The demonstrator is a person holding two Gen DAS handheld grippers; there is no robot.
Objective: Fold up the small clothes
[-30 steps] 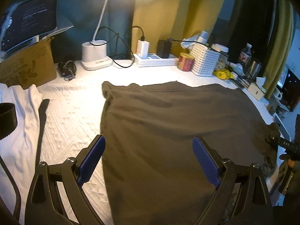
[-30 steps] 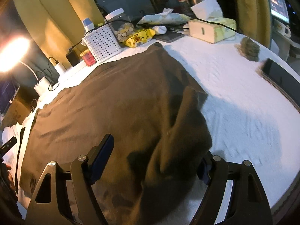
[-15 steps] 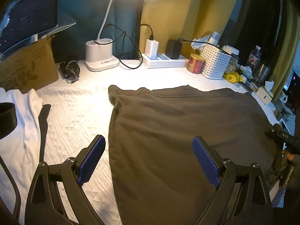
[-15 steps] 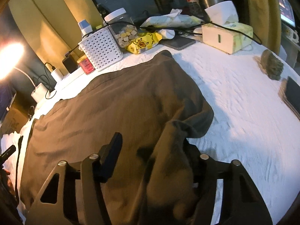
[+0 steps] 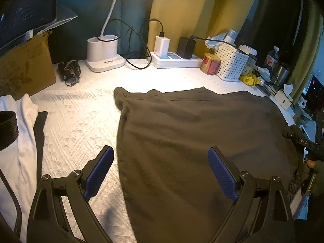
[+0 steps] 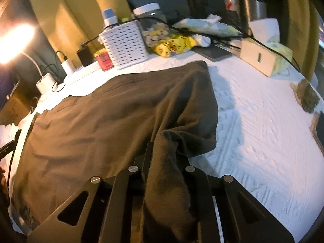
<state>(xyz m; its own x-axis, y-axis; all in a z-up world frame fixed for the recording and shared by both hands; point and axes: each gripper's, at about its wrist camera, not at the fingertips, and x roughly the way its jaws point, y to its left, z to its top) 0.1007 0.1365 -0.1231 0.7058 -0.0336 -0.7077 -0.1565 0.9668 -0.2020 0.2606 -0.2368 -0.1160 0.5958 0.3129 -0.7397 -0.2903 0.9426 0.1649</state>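
A dark brown garment lies spread flat on the white textured cloth. My left gripper hangs open above the garment's left edge, its blue pads wide apart and touching nothing. In the right wrist view, a bunched corner of the brown garment rises between the jaws of my right gripper. Those jaws are closing and pinch the fold. Cloth drapes over the fingers and hides the pads. The right gripper also shows at the far right edge of the left wrist view, held by a hand.
White clothing lies at the left beside a cardboard box. A lamp base, power strip, red can and white basket line the back. A tissue box and a phone sit right.
My right gripper's jaws have come together from wide open onto the raised corner of the brown garment. The left gripper has drifted a little sideways and stays open.
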